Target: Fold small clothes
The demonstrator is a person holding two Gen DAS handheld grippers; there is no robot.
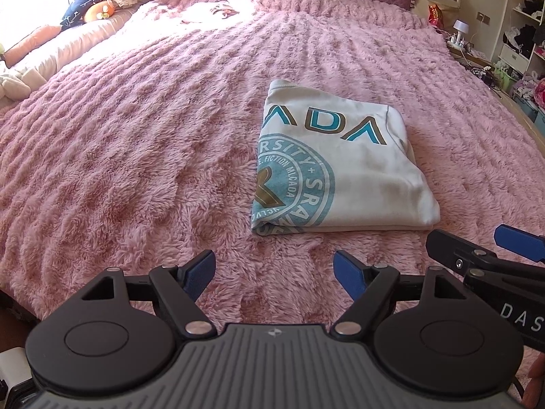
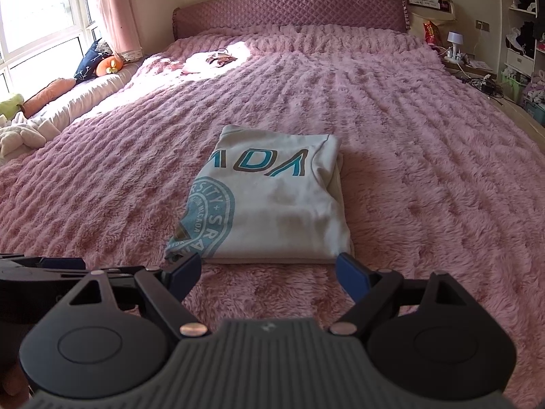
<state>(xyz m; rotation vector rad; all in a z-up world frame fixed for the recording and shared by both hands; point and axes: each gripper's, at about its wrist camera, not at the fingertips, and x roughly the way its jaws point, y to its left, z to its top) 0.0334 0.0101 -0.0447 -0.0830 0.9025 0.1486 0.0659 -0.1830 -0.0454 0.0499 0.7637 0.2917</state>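
Observation:
A white T-shirt with teal lettering and a round teal print (image 1: 340, 167) lies folded into a neat rectangle on the pink fluffy bed cover (image 1: 136, 156). It also shows in the right wrist view (image 2: 272, 204). My left gripper (image 1: 274, 269) is open and empty, hovering just short of the shirt's near left corner. My right gripper (image 2: 269, 272) is open and empty, just short of the shirt's near edge. The right gripper's fingers also show at the right edge of the left wrist view (image 1: 477, 255).
The bed's quilted headboard (image 2: 289, 10) stands at the far end. Pillows and soft toys (image 2: 51, 95) lie along the window side at left. A small garment (image 2: 218, 58) lies in the sun patch far up. A nightstand and shelves (image 2: 477, 58) stand at right.

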